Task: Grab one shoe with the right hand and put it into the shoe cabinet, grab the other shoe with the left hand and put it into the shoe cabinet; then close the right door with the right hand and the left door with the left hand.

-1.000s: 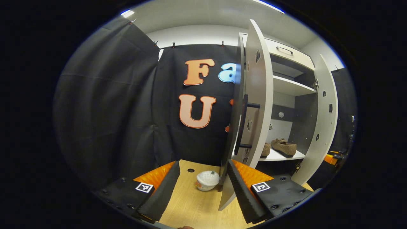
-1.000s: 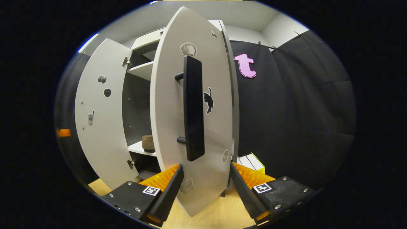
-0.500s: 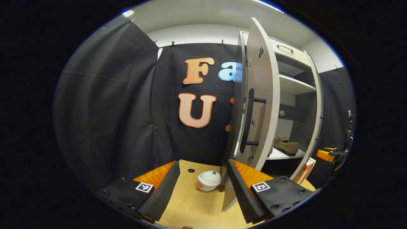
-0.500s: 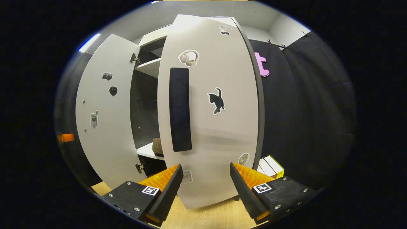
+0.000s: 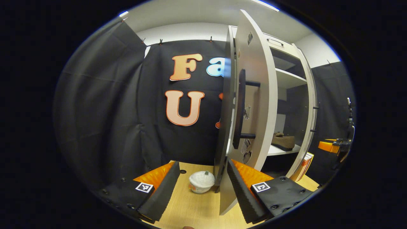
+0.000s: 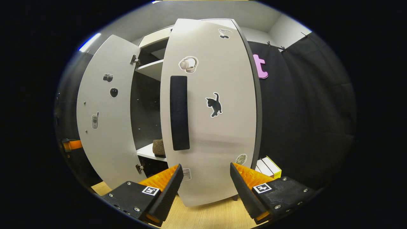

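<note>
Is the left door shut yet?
No. In the right gripper view the left door stands wide open, with a shoe showing on the shelf behind it.

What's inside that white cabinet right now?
A brown shoe sits on the cabinet's lower shelf; the doors cover part of the inside, so a second shoe can't be confirmed.

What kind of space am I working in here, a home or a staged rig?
Likely a staged booth: black cloth wall behind, a white shoe cabinet standing on a wooden table.
</note>
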`<state>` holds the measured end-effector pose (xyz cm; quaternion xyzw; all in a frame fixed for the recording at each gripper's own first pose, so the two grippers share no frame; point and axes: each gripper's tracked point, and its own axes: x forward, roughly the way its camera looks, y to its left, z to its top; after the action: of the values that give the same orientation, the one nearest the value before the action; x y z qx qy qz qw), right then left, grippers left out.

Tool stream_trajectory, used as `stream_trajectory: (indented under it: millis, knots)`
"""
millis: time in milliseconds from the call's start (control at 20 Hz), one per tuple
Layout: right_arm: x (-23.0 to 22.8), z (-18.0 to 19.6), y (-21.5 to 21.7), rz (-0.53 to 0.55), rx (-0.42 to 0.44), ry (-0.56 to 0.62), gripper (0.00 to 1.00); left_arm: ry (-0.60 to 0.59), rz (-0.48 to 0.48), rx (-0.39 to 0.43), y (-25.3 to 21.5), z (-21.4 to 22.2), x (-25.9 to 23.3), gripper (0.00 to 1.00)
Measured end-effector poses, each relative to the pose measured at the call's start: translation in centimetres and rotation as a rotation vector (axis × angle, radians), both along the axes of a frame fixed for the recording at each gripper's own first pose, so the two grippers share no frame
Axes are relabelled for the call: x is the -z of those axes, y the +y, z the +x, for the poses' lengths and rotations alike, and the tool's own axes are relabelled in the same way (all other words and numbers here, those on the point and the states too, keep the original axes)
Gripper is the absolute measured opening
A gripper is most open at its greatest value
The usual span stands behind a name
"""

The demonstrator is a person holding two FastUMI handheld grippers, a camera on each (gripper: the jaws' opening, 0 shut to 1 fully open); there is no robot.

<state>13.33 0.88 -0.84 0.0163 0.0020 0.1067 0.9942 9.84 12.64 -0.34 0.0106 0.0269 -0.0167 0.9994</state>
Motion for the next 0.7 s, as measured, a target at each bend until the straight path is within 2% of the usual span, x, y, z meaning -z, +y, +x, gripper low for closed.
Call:
stream_trajectory:
  millis: [250,400,600,700]
  knots:
    - [-0.4,-1.2,-1.3,0.012,0.020,-0.012,0.92,0.012,-0.020,0.057,-1.9,0.7,0.5,0.95]
    - [-0.5,-1.8,-2.1,0.013,0.027,-0.014,0.92,0.007,-0.007,0.053,-2.0,1.0,0.8,0.96]
    - [-0.8,-2.2,-3.5,0.026,0.052,-0.019,0.92,0.031,-0.067,0.089,-3.6,0.9,1.4,0.94]
    - [-1.0,-2.5,-3.9,0.042,0.051,-0.022,0.92,0.033,-0.066,0.112,-4.8,0.9,1.4,0.99]
